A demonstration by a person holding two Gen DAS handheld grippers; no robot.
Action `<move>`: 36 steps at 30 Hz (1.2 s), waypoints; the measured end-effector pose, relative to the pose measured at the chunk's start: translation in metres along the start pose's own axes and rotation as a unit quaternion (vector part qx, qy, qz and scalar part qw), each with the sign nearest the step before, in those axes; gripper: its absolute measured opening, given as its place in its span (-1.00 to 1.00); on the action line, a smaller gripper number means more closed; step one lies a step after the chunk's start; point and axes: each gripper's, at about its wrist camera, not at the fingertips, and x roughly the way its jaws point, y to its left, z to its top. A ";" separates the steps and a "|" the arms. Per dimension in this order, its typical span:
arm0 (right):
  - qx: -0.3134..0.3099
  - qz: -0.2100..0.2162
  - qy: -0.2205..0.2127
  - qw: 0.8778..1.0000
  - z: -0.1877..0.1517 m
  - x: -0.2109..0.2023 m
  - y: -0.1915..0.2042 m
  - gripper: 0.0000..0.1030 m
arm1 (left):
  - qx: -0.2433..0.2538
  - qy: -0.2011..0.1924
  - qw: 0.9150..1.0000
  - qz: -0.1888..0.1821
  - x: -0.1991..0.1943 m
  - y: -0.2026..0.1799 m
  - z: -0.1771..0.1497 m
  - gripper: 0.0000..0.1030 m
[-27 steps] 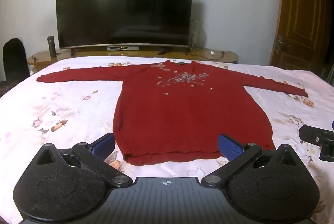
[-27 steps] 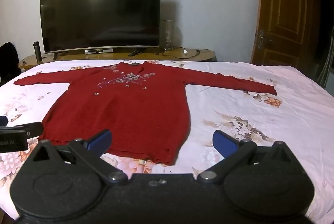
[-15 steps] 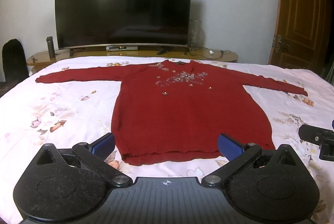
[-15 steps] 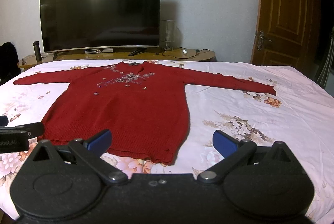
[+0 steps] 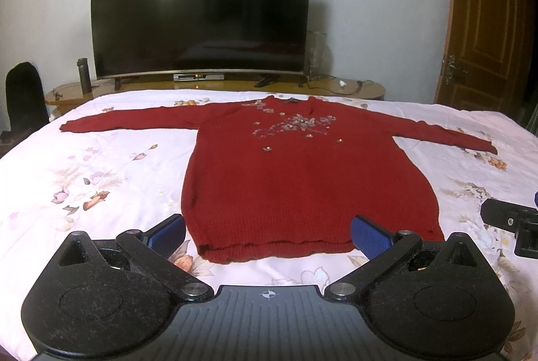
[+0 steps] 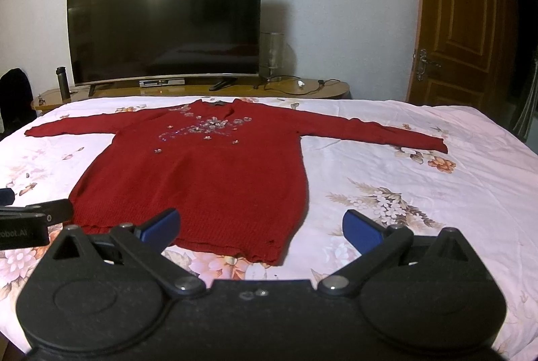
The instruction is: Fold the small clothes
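A dark red knitted sweater (image 5: 302, 179) (image 6: 208, 172) with pale beads on the chest lies flat on the bed, face up, both sleeves spread sideways and the hem nearest me. My left gripper (image 5: 267, 235) hovers just short of the hem, open, its blue pads wide apart with nothing between them. My right gripper (image 6: 260, 226) hangs open over the hem's right corner, also holding nothing. Each gripper's black body shows at the edge of the other's view.
The bed carries a pale floral sheet (image 5: 101, 179). Behind it stands a low wooden stand (image 5: 353, 88) with a large dark TV (image 5: 201, 24), a flask (image 5: 84, 75) and cables. A brown door (image 6: 460, 24) is at the right.
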 end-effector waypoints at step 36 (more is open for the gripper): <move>-0.001 0.001 -0.004 1.000 -0.003 -0.005 0.005 0.99 | -0.002 -0.002 1.000 -0.005 -0.006 0.003 0.001 1.00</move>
